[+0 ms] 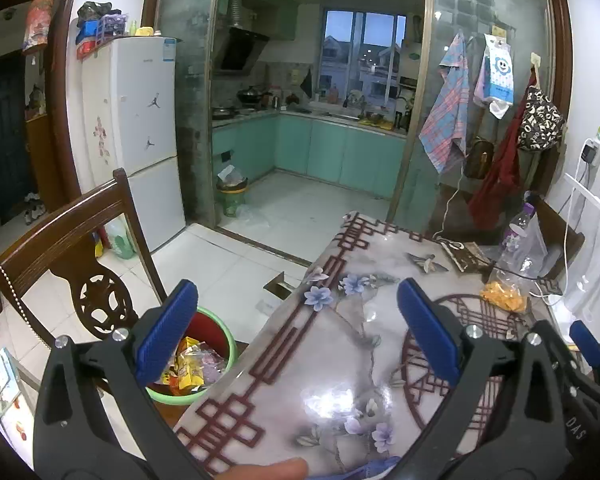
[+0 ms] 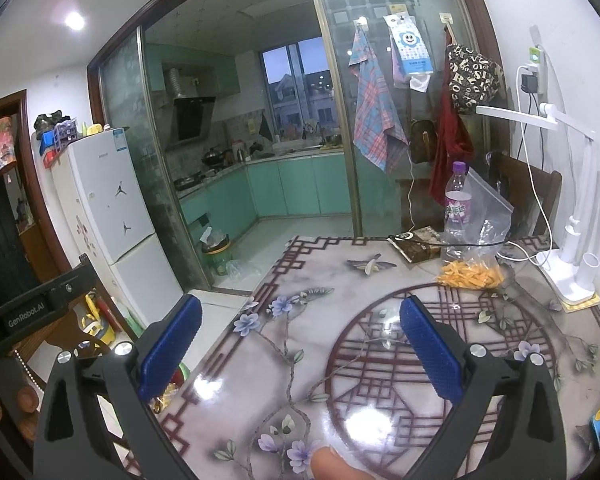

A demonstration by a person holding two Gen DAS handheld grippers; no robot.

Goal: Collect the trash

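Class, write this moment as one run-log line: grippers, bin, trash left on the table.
left gripper open, empty | right gripper open, empty | green bin holds wrappers | snack bag, bottle on table

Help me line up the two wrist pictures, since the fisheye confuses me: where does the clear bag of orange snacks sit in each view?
Left wrist: the clear bag of orange snacks lies right of centre, on the table's far right side.
Right wrist: it lies upper right of centre, just in front of the bottle.
Shared landmark: the purple-capped bottle stands directly behind the bag.

A home dining room — fridge (image 1: 140, 120), floral-clothed table (image 2: 340, 360), probably the kitchen's teal cabinets (image 1: 320, 152) beyond.
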